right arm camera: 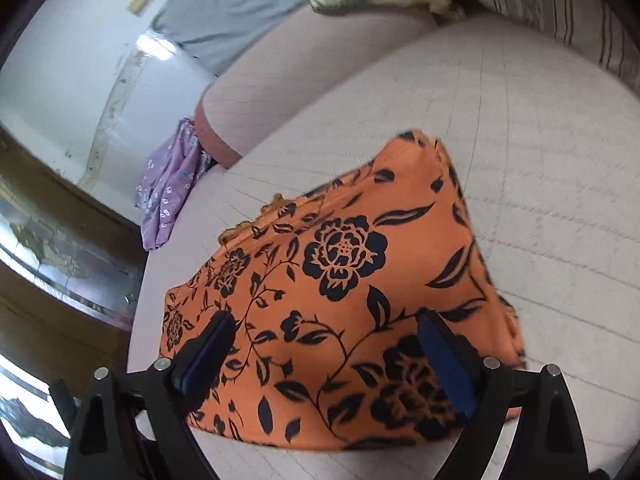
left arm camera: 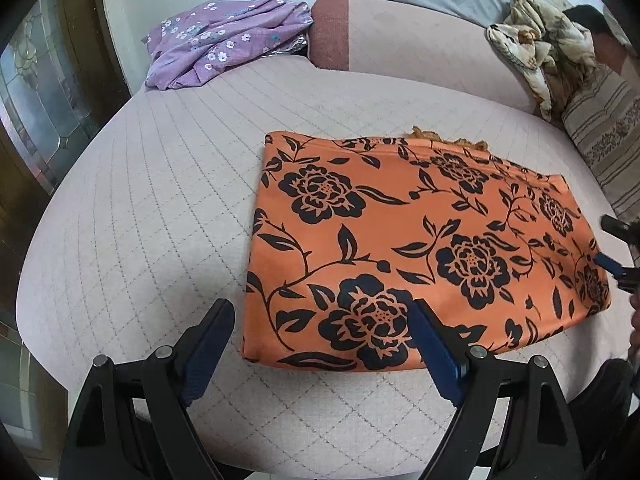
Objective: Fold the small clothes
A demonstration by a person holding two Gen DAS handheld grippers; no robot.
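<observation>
Left wrist: purple garment (left arm camera: 224, 40) and possibly a blanket (left arm camera: 536, 52) behind orange cloth (left arm camera: 420, 248).

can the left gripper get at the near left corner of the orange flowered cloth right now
Probably yes. The left gripper is open, that corner of the orange cloth lies flat between its fingers, with nothing in between.

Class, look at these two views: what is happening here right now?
A person is folding clothes on a quilted pink cushion with a hand-held gripper in each hand. An orange flowered cloth lies flat, already folded into a rectangle. The left hand-held gripper stands open at its near left corner, gripping nothing. The right hand-held gripper is open over the cloth's right end. A purple garment lies bunched at the far edge, not yet folded.
</observation>
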